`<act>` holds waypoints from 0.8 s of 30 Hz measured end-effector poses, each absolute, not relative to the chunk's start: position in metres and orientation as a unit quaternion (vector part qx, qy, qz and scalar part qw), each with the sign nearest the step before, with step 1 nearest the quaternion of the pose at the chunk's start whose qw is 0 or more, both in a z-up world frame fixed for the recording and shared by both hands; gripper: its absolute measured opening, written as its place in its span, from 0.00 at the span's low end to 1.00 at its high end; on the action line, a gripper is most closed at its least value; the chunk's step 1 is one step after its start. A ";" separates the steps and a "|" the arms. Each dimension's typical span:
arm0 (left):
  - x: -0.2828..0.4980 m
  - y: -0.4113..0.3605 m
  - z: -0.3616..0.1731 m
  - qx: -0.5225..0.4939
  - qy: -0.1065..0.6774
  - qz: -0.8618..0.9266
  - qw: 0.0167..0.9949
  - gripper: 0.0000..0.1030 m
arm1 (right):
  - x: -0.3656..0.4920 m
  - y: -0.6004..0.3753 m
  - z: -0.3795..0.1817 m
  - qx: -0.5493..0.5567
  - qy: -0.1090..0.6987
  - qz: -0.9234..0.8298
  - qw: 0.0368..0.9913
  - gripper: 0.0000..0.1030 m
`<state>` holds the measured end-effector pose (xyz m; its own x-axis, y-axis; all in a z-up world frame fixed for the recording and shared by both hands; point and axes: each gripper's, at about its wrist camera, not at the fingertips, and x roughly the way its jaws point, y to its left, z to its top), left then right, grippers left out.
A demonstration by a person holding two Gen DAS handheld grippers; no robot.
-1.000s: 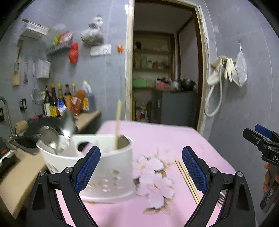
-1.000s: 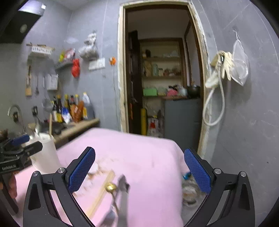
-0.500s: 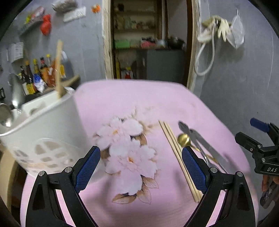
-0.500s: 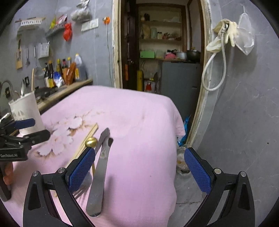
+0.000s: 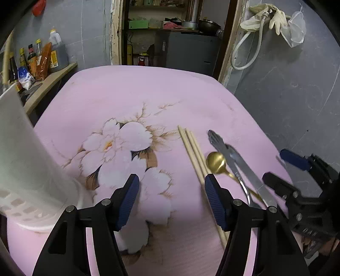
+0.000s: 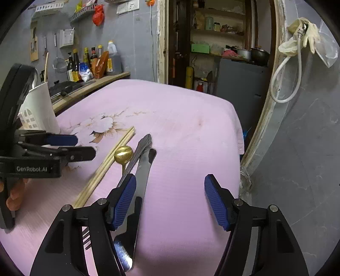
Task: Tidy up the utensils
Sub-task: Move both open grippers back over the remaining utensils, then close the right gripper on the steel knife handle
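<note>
A pair of wooden chopsticks (image 5: 192, 148) (image 6: 110, 161), a gold spoon (image 5: 215, 160) (image 6: 123, 154), a steel knife (image 5: 244, 167) (image 6: 141, 180) and a fork (image 6: 140, 146) lie side by side on the pink flowered cloth (image 5: 131, 102) (image 6: 180, 118). A white perforated utensil holder (image 5: 23, 161) (image 6: 39, 109) stands at the left. My left gripper (image 5: 172, 200) is open and empty, just left of the chopsticks. My right gripper (image 6: 170, 200) is open and empty, its left finger over the knife.
A wooden counter (image 5: 48, 85) with sauce bottles (image 6: 89, 63) runs along the far left. A doorway with shelves and a grey cabinet (image 6: 240, 78) is behind the table. A hose and gloves (image 5: 261, 19) hang on the grey wall at right.
Both grippers have tilted down and moved in toward the utensils on the cloth. The holder has slid to the left edge of the left view. Both jaws have narrowed somewhat.
</note>
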<state>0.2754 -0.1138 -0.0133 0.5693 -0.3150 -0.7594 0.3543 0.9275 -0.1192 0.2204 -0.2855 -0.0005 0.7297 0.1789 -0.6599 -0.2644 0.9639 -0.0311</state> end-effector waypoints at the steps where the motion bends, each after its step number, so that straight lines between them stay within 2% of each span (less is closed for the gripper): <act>1: 0.277 -0.115 -0.013 0.024 0.425 -0.190 0.885 0.54 | 0.221 -0.285 -0.002 -0.063 0.351 0.121 0.926 0.63; 5: 0.284 -0.121 -0.018 0.030 0.438 -0.191 0.878 0.49 | 0.224 -0.282 -0.004 -0.068 0.360 0.125 0.922 0.63; 18: 0.299 -0.127 -0.026 0.020 0.449 -0.198 0.871 0.47 | 0.230 -0.282 -0.006 -0.066 0.369 0.127 0.918 0.63; 24: 0.309 -0.131 -0.026 0.004 0.458 -0.202 0.866 0.39 | 0.231 -0.279 -0.007 -0.073 0.369 0.125 0.918 0.63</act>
